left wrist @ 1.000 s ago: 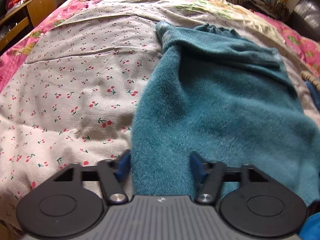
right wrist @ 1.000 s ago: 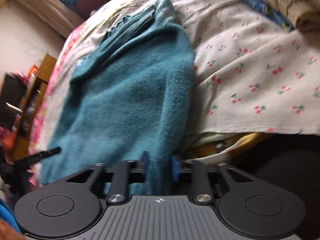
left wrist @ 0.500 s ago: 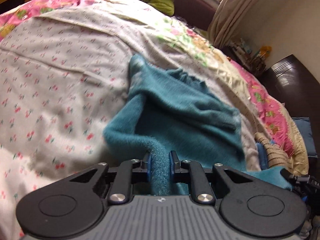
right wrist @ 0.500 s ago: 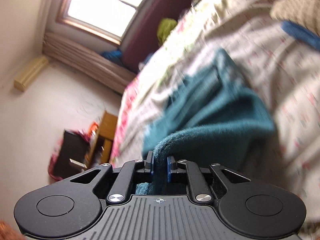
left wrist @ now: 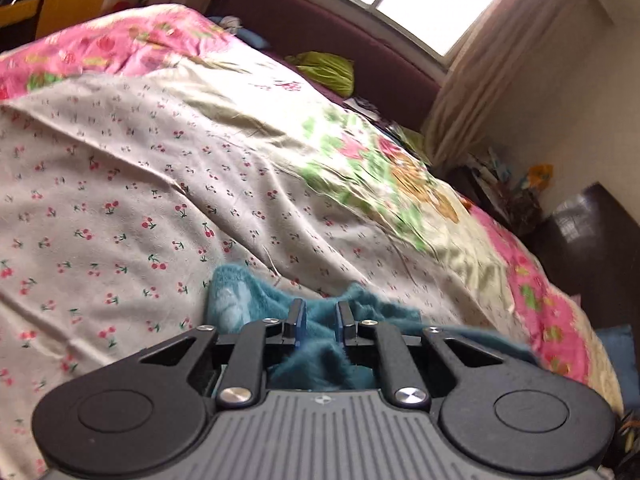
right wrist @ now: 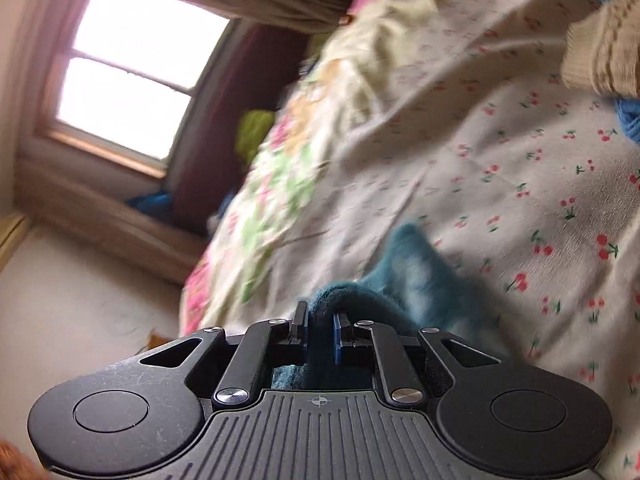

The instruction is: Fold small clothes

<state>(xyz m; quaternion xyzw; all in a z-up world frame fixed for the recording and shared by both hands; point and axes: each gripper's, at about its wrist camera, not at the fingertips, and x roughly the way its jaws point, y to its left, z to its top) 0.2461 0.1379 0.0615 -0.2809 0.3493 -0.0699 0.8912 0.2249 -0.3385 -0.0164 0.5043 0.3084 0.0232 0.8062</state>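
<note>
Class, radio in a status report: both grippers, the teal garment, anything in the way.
Left gripper shut on teal garment. Right gripper shut on it too. Garment bunched over cherry-print sheet. Nothing seen blocking.

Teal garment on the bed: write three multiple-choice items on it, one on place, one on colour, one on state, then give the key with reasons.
1. Where does the garment sit in the left wrist view?
A. at the headboard
B. between the left tool's fingers
C. on the floor

2. What colour is it?
A. teal
B. yellow
C. pink

3. What is the right tool doing?
A. wide open over the sheet
B. holding a beige knit
C. shut on the garment

Key: B, teal cloth fills the gap between the blue pads; A, its fuzzy pile is teal in both views; C, a fold of it is pinched between the pads.
</note>
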